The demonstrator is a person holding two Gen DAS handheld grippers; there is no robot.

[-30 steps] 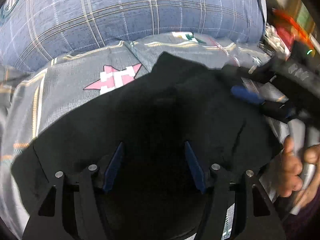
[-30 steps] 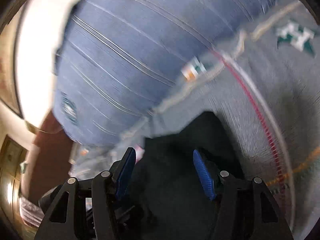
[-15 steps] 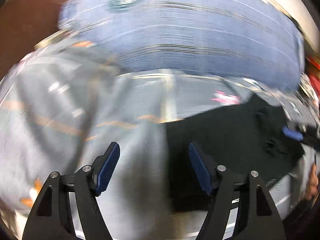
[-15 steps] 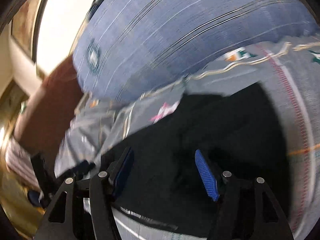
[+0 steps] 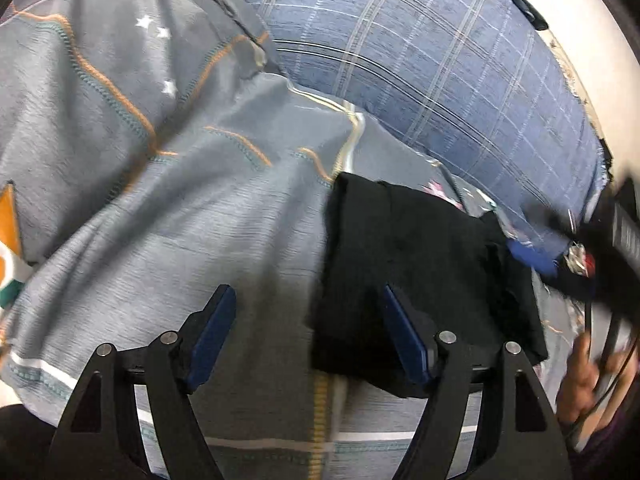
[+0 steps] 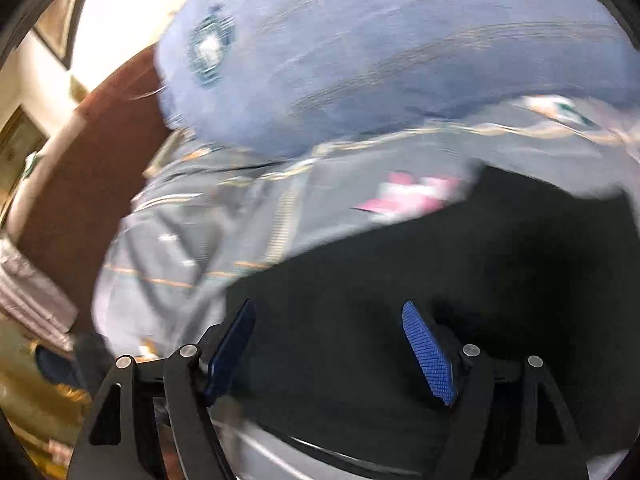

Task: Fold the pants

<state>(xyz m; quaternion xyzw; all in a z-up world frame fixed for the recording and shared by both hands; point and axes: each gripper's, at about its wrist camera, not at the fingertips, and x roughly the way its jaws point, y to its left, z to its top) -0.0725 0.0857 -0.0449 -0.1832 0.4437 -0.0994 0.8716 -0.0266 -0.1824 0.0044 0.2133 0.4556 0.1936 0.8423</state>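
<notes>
The black pants [image 5: 420, 264] lie folded in a compact rectangle on the grey patterned bedsheet [image 5: 200, 208]. My left gripper [image 5: 308, 336] is open and empty, above the sheet at the pants' left edge. In the right wrist view the pants [image 6: 440, 288] fill the lower right. My right gripper [image 6: 328, 352] is open and empty, just above them. The right gripper also shows blurred in the left wrist view [image 5: 560, 248], past the pants' right edge.
A large blue plaid pillow [image 5: 440, 60] lies behind the pants. A brown headboard [image 6: 80, 168] stands to the left in the right wrist view. The bed's near edge [image 5: 280, 444] runs under my left gripper. The right wrist view is motion-blurred.
My left gripper has swung left off the pants to their left edge. My right gripper has pulled back over the pants. Both stay open.
</notes>
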